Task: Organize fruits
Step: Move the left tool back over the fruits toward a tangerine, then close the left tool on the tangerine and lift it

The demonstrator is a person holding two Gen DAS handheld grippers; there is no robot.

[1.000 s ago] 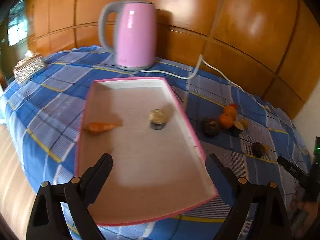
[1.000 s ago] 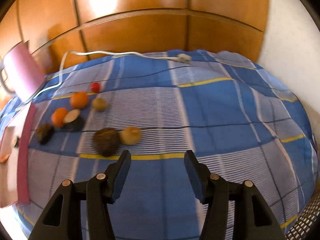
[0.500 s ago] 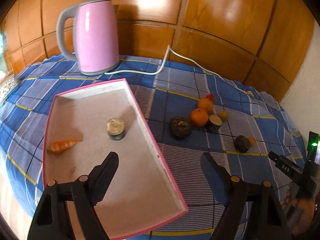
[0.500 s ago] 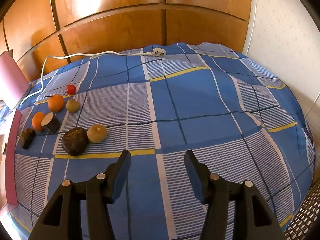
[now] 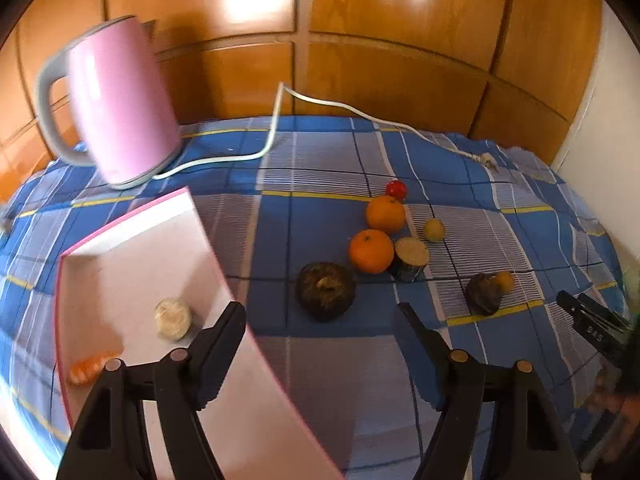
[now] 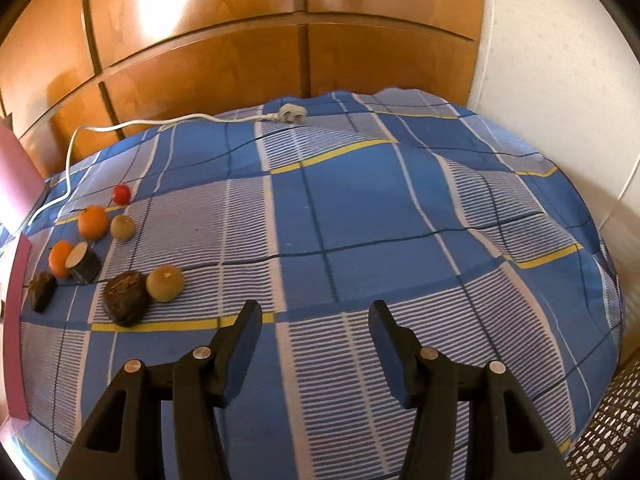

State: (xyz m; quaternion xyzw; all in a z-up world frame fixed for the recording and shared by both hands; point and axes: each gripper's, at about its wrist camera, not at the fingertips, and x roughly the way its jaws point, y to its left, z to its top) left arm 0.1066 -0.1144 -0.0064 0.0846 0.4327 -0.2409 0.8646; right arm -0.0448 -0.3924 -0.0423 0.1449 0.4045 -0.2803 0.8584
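Note:
Several fruits lie on the blue plaid cloth: two oranges (image 5: 371, 251) (image 5: 385, 213), a dark round fruit (image 5: 325, 291), a cut dark piece (image 5: 411, 254), a small red fruit (image 5: 396, 189), a small yellow one (image 5: 434, 229), and another dark fruit (image 5: 483, 293). A pink-rimmed tray (image 5: 208, 248) at left holds a pale round piece (image 5: 173, 318) and a carrot (image 5: 90, 368). My left gripper (image 5: 320, 320) is open and empty, just short of the dark round fruit. My right gripper (image 6: 315, 320) is open and empty, right of a dark fruit (image 6: 125, 298) and a tan fruit (image 6: 165, 282).
A pink kettle (image 5: 120, 100) stands at the back left, with its white cord (image 5: 320, 102) running along the wall to a plug (image 6: 291, 113). Wooden panels close the back. A white wall stands on the right.
My left gripper has swung right, from over the tray toward the loose fruits. My right gripper has turned slightly right; the fruits sit further left in its view.

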